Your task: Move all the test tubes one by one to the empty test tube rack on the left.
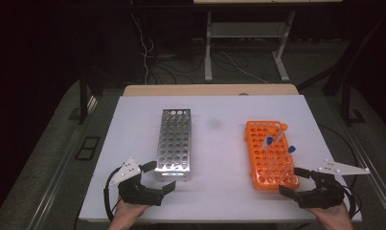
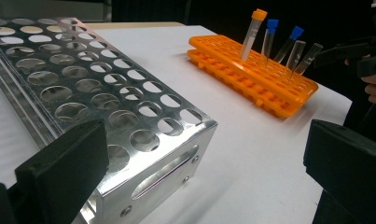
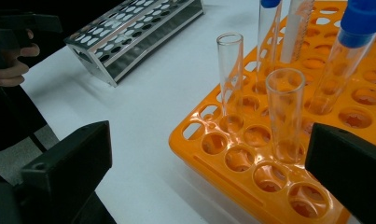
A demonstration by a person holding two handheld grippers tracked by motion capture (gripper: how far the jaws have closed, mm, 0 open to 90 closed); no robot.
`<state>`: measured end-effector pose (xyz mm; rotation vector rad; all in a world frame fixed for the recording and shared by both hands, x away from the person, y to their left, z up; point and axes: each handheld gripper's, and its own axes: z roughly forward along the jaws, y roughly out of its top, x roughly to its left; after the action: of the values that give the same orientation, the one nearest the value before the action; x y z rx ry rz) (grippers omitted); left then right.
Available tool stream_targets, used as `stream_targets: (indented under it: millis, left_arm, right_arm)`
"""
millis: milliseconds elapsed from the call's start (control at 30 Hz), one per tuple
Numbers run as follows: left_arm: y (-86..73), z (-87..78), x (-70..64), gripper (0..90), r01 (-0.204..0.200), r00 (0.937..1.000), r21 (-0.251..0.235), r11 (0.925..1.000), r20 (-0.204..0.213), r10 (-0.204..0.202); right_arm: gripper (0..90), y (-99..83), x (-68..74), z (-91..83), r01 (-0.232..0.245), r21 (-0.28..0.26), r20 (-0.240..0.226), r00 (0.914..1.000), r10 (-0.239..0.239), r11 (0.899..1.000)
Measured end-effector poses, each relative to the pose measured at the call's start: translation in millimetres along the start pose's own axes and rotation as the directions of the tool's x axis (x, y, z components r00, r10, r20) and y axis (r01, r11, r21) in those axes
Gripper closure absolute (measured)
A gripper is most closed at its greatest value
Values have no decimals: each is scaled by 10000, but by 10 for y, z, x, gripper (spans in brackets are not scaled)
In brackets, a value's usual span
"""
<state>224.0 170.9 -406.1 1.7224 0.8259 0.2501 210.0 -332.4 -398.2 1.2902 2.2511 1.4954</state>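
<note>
Two racks sit side by side on the white worktop [image 1: 219, 143], well apart: a shiny perforated aluminium tube rack [image 1: 174, 143] on the left, with every hole empty, and an orange plastic tube rack [image 1: 268, 155] on the right that carries five tubes. The split suggests the work in hand is moving tubes from the orange rack over to the metal one, so each rack lies lengthwise in front of its own hand for an easy reach.

In the orange rack, an orange-capped tube [image 2: 252, 35] stands farthest back, two blue-capped tubes [image 2: 268, 39] lean beside it, and two uncapped clear glass tubes [image 3: 284, 112] stand nearest the person. The loose fit of the holes probably explains the lean.

Left gripper [image 1: 158, 178] rests low at the near end of the metal rack, jaws spread wide and empty, one jaw just beside the rack's corner. That looks like a waiting or steadying position. Right gripper [image 1: 296, 181] hovers at the near end of the orange rack, its jaws likewise wide and holding nothing, aimed straight at the two open glass tubes. One of those seems the likeliest first pick, being closest and unobstructed by the capped tubes behind.
</note>
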Motion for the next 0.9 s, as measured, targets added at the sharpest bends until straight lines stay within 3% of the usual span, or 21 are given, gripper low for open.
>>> stream_targets:
  millis: [500, 900]
  left_arm:
    - [-4, -9, -4, 0, 82, 10000, -50, 10000, -4, -82]
    - [-16, -11, -15, 0, 145, 9999, -67, 9999, -44, -145]
  right_arm:
    - [3, 9, -5, -34, -39, -18, 66, 10000, 39, 10000]
    - [3, 69, -34, -24, 53, 400, 285, 9996, -64, 9992]
